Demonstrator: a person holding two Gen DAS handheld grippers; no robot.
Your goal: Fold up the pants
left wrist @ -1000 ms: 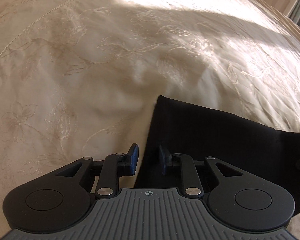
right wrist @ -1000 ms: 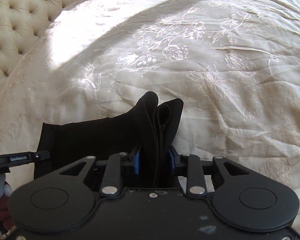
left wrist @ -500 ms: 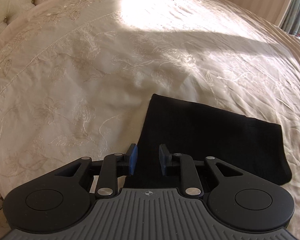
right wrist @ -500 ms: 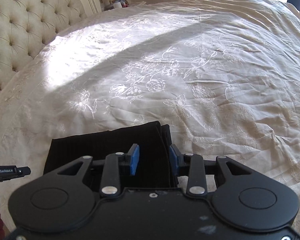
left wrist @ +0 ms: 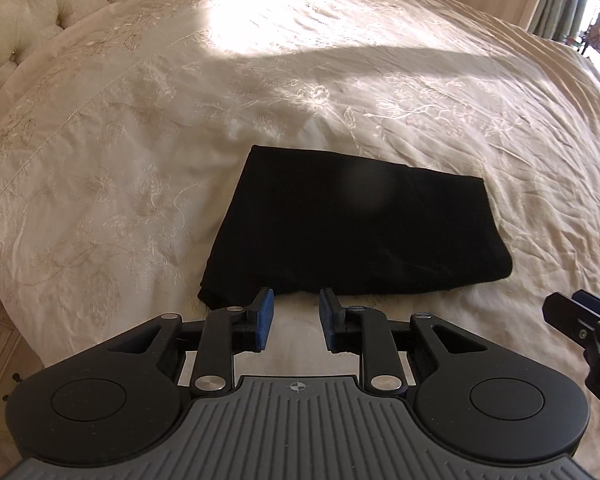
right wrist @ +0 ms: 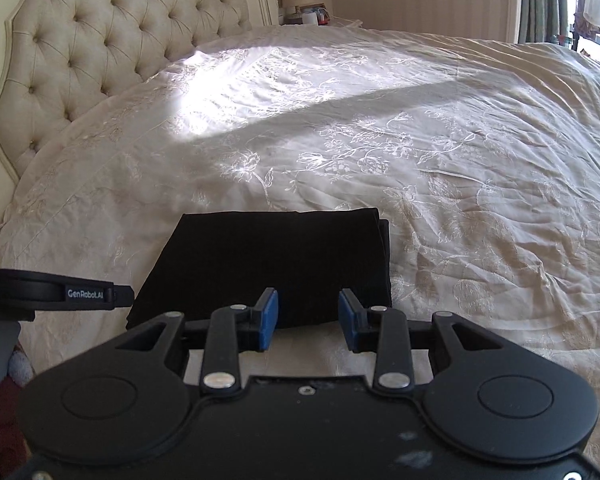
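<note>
- My left tongs (left wrist: pixel 295 318) stood parted with nothing between the blue pads (left wrist: pixel 265 316); only bare bedspread showed in the gap.
- My right tongs (right wrist: pixel 308 319) stood parted a little wider, also empty, with their pads (right wrist: pixel 269 320) clear of the cloth.
- The black pants (left wrist: pixel 356 224) lay folded into a compact, roughly rectangular bundle on the bed, flat on the cream embroidered bedspread (left wrist: pixel 140 160).
- From the left wrist view, the bundle's near edge sat just beyond my left fingertips, apart from them, with its left corner drooping slightly toward me.
- From the right wrist view, the pants (right wrist: pixel 268 264) showed stacked layers at their right edge, and their near edge ran just behind the tips of the right tongs; I could not tell whether anything touched there.
- The right tongs showed at the right edge of the left view (left wrist: pixel 580 320), beside the bundle's right end and off the cloth.
- A side of the left tool (right wrist: pixel 60 294) entered the right view from the left, level with the bundle's near left corner.
- A tufted headboard (right wrist: pixel 100 60) stood at the bed's far left, a band of sunlight (right wrist: pixel 228 92) crossed the bedspread well beyond the pants, and a curtain (right wrist: pixel 540 0) hung at the far right.
</note>
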